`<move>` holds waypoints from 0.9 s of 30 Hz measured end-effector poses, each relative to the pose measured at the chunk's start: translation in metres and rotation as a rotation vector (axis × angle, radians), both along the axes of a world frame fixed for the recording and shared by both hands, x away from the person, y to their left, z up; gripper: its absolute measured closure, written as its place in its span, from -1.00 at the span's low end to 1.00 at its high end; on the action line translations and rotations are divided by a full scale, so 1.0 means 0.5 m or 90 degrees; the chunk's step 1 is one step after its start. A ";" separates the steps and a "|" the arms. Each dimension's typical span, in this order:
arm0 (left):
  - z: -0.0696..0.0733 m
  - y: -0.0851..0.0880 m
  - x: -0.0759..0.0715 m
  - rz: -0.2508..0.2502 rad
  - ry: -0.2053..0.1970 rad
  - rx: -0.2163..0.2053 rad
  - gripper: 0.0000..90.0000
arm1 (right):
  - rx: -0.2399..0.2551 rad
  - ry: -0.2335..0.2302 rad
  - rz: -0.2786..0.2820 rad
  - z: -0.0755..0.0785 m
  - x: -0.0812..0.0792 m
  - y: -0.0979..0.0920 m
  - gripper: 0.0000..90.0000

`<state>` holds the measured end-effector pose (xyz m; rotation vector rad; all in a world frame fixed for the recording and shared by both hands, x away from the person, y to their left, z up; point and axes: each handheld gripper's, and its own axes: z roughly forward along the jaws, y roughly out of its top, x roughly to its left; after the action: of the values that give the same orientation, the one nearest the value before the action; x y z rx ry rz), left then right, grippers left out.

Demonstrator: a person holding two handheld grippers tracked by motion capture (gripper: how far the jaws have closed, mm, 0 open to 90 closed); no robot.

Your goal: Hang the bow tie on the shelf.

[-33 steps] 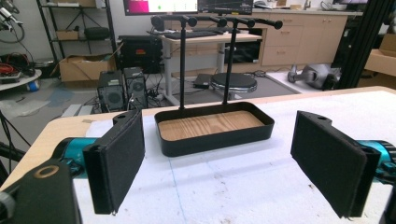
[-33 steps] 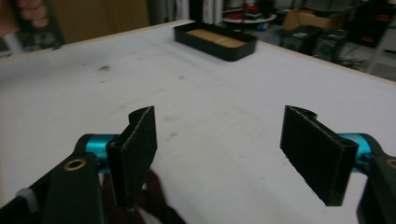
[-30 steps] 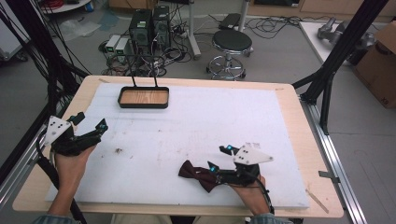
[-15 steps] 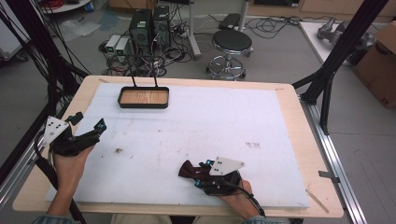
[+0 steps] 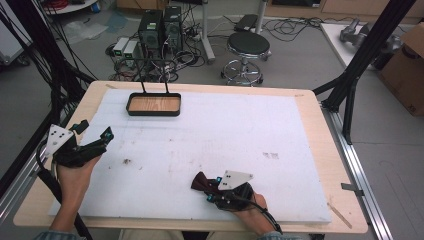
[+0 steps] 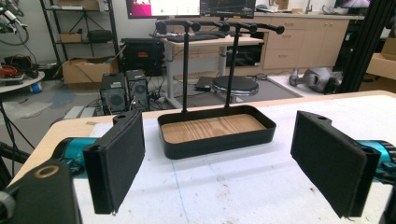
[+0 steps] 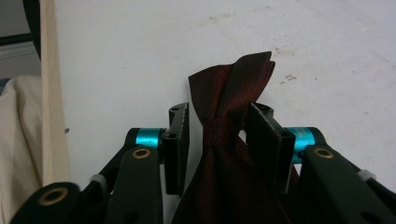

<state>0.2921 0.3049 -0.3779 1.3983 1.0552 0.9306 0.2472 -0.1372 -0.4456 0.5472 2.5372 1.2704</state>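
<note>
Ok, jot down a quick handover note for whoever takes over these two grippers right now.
Right gripper: jaws have just been closing around the knot of the dark red bow tie; one pad touches it, the other shows a gap, so no firm grip yet.
Left gripper: open, holding nothing, at the left side of the table, facing the black tray with its rack.
Bow tie lies on the white mat near the front edge.
Done: right gripper placed at the tie.
Left: finish the grip, lift it, probably move it to the tray rack.
</note>
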 end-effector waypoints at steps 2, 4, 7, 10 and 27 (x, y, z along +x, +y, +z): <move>0.000 0.000 0.000 0.000 0.000 0.000 -0.60 | -0.002 0.000 -0.001 0.000 0.000 0.000 0.41; 0.000 0.000 0.000 0.000 0.000 0.000 -0.60 | -0.007 -0.001 -0.005 -0.001 0.001 0.000 0.48; 0.000 -0.001 -0.001 0.001 0.001 0.001 -0.60 | -0.008 0.003 -0.006 0.002 0.002 -0.001 0.62; 0.000 -0.002 0.000 0.000 -0.001 0.000 -0.60 | 0.000 -0.010 -0.013 0.011 0.002 -0.003 0.68; -0.002 -0.010 0.002 -0.004 -0.002 0.007 -0.60 | 0.078 -0.038 -0.043 0.091 0.044 -0.016 0.70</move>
<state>0.2932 0.3000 -0.3787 1.4080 1.0449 0.9354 0.2692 -0.1451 -0.3999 0.6061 2.3832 1.4033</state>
